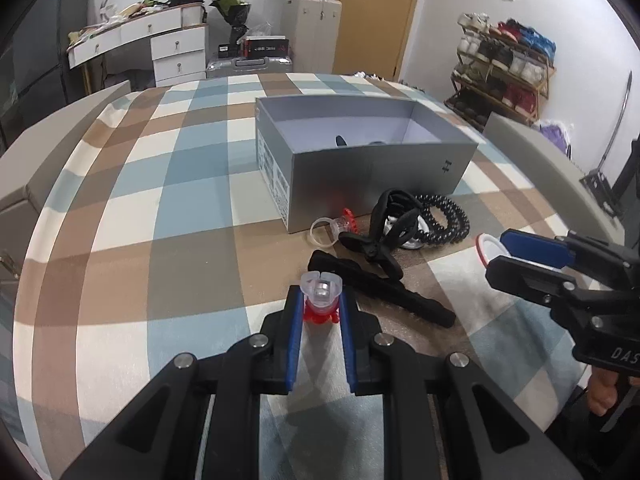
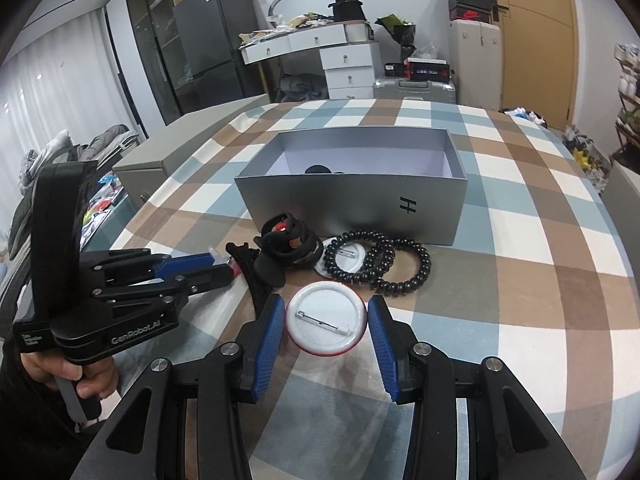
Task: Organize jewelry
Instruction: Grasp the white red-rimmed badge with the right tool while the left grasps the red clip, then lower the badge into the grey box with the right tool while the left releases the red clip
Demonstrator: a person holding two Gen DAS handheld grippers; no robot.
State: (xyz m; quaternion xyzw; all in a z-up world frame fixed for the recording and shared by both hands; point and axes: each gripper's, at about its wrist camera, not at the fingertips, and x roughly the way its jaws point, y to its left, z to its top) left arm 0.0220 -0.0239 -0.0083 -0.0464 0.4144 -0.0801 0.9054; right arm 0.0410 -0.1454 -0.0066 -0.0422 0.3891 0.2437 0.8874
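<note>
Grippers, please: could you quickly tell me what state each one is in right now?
Left gripper: shut on the clear and red ring.
Right gripper: shut on the round pin badge.

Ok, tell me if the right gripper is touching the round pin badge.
Touching. The right wrist view shows the right gripper with both blue pads pressed against opposite edges of the pin badge, holding it clear of the checked cloth.

Even indoor light, soft shadows, sharp centre, heavy fisheye warp w/ dark corners.

A room in a home. At twelve o'clock, white wooden desk with drawers [image 2: 316, 46], messy on top. Tall dark grey fridge [image 2: 208, 36] at eleven. Rack full of shoes [image 1: 504, 68] at two.
</note>
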